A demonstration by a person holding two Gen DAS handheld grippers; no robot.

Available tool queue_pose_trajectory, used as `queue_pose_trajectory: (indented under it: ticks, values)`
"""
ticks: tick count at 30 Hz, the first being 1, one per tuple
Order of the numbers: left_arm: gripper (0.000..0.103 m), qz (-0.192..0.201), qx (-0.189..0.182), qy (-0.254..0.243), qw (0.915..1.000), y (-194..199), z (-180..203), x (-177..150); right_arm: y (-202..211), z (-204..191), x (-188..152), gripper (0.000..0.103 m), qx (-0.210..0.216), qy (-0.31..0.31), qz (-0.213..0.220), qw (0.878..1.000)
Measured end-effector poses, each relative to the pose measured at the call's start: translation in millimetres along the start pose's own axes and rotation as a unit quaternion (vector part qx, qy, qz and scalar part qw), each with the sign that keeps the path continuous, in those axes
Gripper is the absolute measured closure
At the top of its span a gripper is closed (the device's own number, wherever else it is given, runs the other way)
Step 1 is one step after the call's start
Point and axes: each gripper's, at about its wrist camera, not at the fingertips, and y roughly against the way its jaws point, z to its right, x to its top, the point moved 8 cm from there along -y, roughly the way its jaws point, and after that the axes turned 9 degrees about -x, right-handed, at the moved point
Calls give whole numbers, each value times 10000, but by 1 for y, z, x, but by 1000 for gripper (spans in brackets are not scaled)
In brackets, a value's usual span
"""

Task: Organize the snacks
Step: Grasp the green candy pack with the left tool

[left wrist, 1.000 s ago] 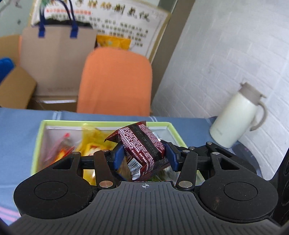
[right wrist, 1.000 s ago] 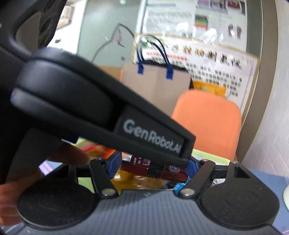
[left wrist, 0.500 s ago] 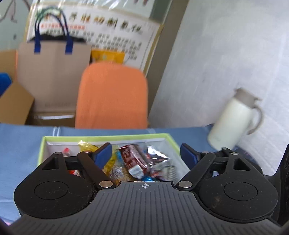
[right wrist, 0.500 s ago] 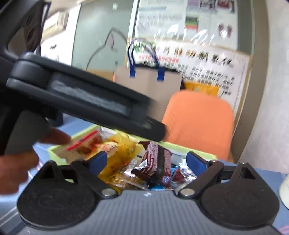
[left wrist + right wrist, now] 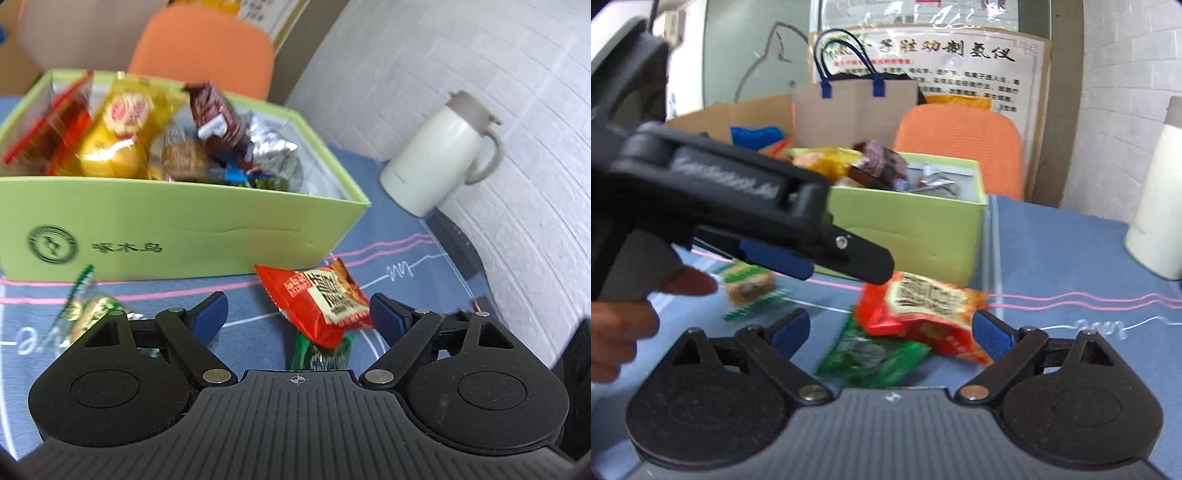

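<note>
Left gripper (image 5: 297, 310): jaws wide apart and closing slightly; the blue pads press on nothing; the red packet (image 5: 319, 299) lies on the cloth (image 5: 399, 236) between the jaws, close to the right-hand pad (image 5: 384, 315); contact with that pad cannot be told. A green packet (image 5: 319, 350) lies partly under the red packet, at its 6 o'clock. A clear biscuit packet (image 5: 86, 308) lies at 9 o'clock of the gripper, just beside the left-hand finger.

Box (image 5: 177, 218): green, open-topped, standing on the cloth at 12 o'clock of the left gripper; it holds mixed snacks, among them a yellow packet (image 5: 118, 136) at its 10 o'clock and a dark red packet (image 5: 216, 114) upright near its centre. A white jug (image 5: 439, 155) stands at 2 o'clock, well apart from the box.

Right gripper (image 5: 890, 330): jaws wide apart, clamped on nothing; the red packet (image 5: 923, 314) and green packet (image 5: 875, 356) lie between them on the cloth (image 5: 1071, 251). The left gripper (image 5: 783, 225) crosses this view from 9 o'clock, with a hand (image 5: 624, 317) on its grip; its tip hangs over the red packet; the biscuit packet (image 5: 748, 284) lies below it. The box (image 5: 912, 221) stands at 12 o'clock; an orange chair (image 5: 964, 144) stands behind it.
</note>
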Motion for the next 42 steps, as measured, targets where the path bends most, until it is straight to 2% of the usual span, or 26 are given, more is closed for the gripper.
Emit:
queue_pose_trajectory:
  ticks: [4,6,7,8,10,12,15,17,19,22,25,28,30,32,35,38,42]
  values:
    - [31,-234,-174,299,9991,-23,-7,6,-12,25,-18,9,233,-625,-242,9975]
    - [34,-406,-118,369,9984,-35,-10,7,-15,30,-24,9,418,-894,-365,9944]
    - [44,-489,-82,335,9982,-40,-10,7,-15,29,-22,9,501,-899,-384,9940]
    - [49,-563,-98,303,9979,-45,-8,5,-17,27,-20,9,552,-844,-399,9941]
    - [65,-645,-259,328,9970,-50,-3,3,-20,22,-15,8,545,-721,-370,9952]
    - [76,-680,-277,249,9970,-51,1,1,-22,16,-10,8,521,-574,-316,9965]
    - [75,-625,-126,195,9978,-43,0,-4,-4,11,-11,9,545,-592,-188,9966]
    - [74,-622,-154,340,9974,-34,-4,-11,12,11,-16,9,335,-592,-74,9977]
    - [62,-526,-119,376,9978,-25,-8,-16,28,5,-21,9,260,-541,-38,9982]
    - [50,-319,84,206,9992,-13,-8,-16,46,-12,-26,9,480,-474,-10,9977]
    - [45,-270,19,264,9993,-5,-9,-20,38,-29,-29,9,910,-395,-250,9948]
    - [44,-302,-35,287,9991,-2,-12,-24,15,-40,-30,7,1037,-273,-433,9933]
    - [39,-314,175,293,9989,-1,-21,-25,8,-45,-33,4,1117,-288,-541,9919]
    - [45,-398,-5,373,9985,3,-25,-27,11,-54,-33,4,1376,-244,-525,9888]
    - [51,-745,-626,140,9952,10,-17,-40,19,-71,-33,3,1611,27,-428,9860]
    - [51,-703,-484,-64,9963,22,-18,-47,23,-86,-34,4,1691,214,-438,9844]
    - [50,-659,-360,-61,9972,45,-21,-64,41,-107,-40,3,1847,428,-497,9806]
